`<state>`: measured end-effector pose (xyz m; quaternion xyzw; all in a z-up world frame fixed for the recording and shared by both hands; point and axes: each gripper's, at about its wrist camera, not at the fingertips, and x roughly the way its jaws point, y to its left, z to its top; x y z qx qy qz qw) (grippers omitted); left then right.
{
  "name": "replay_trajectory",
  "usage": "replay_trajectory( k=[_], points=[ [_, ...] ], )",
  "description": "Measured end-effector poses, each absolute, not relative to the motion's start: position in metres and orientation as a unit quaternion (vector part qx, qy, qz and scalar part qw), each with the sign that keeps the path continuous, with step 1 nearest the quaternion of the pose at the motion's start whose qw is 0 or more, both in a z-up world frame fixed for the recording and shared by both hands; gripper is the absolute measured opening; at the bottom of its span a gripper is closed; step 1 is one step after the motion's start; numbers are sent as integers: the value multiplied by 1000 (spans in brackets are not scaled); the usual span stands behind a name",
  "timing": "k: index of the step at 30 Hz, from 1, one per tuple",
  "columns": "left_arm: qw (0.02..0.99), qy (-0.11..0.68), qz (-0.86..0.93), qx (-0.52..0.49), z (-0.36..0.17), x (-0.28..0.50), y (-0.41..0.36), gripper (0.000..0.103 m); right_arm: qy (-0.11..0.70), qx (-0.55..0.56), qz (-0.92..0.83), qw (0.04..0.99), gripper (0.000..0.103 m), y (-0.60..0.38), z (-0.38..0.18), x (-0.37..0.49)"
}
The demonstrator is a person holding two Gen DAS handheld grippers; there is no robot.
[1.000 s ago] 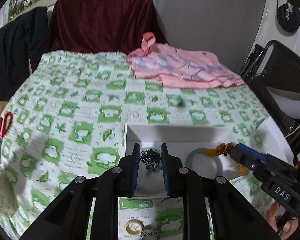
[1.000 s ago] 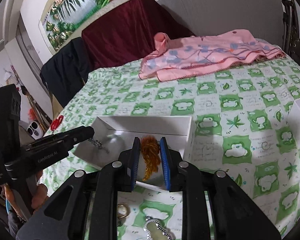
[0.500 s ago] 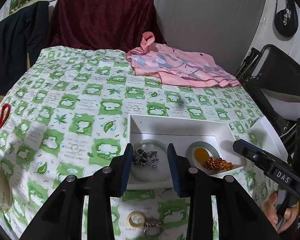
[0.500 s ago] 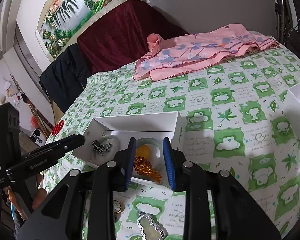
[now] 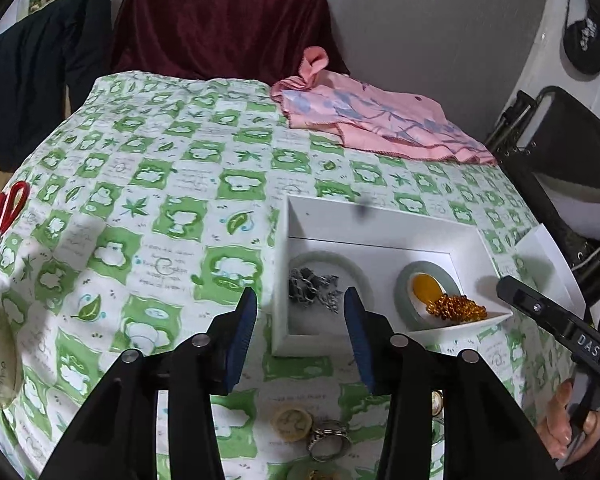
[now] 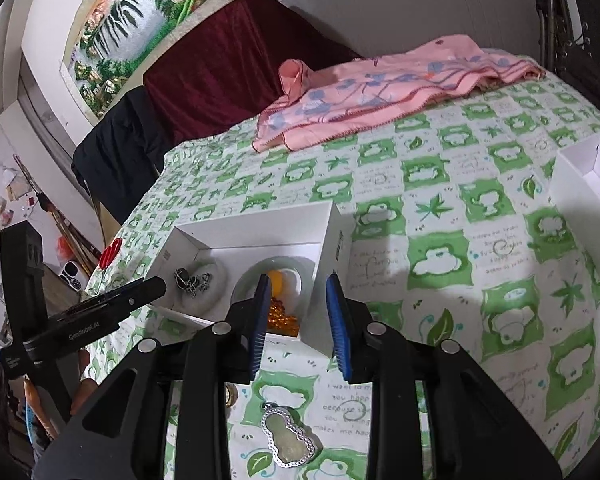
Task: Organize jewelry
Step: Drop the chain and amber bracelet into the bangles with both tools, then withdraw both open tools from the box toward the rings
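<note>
A white box (image 5: 380, 224) (image 6: 332, 236) sits on the green patterned cloth. Inside, a dark silver chain (image 5: 314, 289) (image 6: 192, 278) lies on one pale jade bangle, and amber beads (image 5: 456, 307) (image 6: 282, 316) lie on another bangle (image 5: 424, 276). My left gripper (image 5: 300, 336) is open and empty, just in front of the box. My right gripper (image 6: 300, 322) is open and empty over the box's near right corner. Loose on the cloth are a round gold piece (image 5: 292, 422), a silver ring (image 5: 330, 442) and a gourd-shaped pendant (image 6: 286, 438).
The white box lid (image 6: 588, 176) (image 5: 548, 256) lies to the right. Red scissors (image 5: 2, 216) lie at the left edge. A pink cloth (image 5: 376, 120) lies at the back. A dark red cover (image 5: 224, 20) stands behind.
Both grippers opened and dropped their pieces into the box: the chain from the left, the amber beads from the right. Both then pulled back and up.
</note>
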<state>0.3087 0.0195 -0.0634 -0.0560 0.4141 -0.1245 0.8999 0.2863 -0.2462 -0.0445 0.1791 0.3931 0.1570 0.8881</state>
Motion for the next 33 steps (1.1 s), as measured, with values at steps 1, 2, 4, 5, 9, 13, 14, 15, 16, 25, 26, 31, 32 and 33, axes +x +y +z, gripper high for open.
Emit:
replay_trajectory(
  k=[1,2,4,5,9,13,14,15,16,25,26,31,32,33],
  points=[
    [900,413,-127,-55,-64,308,18,46,395,182,160,886,27,-246,-46,287],
    [900,413,-131,-55,-63,307,16,46,396,182,161,885,27,-245,-47,287],
    [899,412,-137,-55,-64,306,14,47,396,181,162,885,29,-244,-47,289],
    [899,412,-139,-55,-64,305,13,49,396,180,162,886,29,-244,-48,289],
    [900,409,-140,-53,-63,303,9,52,392,184,163,887,30,-244,-48,293],
    [900,408,-144,-55,-63,301,7,57,386,176,161,891,30,-243,-46,296],
    [900,407,-144,-54,-63,301,7,57,385,173,160,892,30,-242,-46,296],
    [901,406,-145,-55,-62,300,7,57,383,170,159,894,30,-242,-46,296],
    [901,405,-146,-58,-62,299,8,57,380,165,156,897,30,-241,-45,295],
    [907,398,-121,-70,-61,279,23,59,362,149,123,912,33,-247,-40,281],
    [907,399,-116,-71,-63,275,25,59,360,148,122,913,35,-247,-39,278],
    [902,410,-112,-69,-69,259,30,59,350,141,118,918,45,-245,-37,256],
    [902,412,-113,-65,-70,255,28,59,350,136,120,919,46,-242,-37,250],
    [902,413,-115,-60,-71,251,27,59,350,133,123,919,47,-240,-37,245]
  ],
)
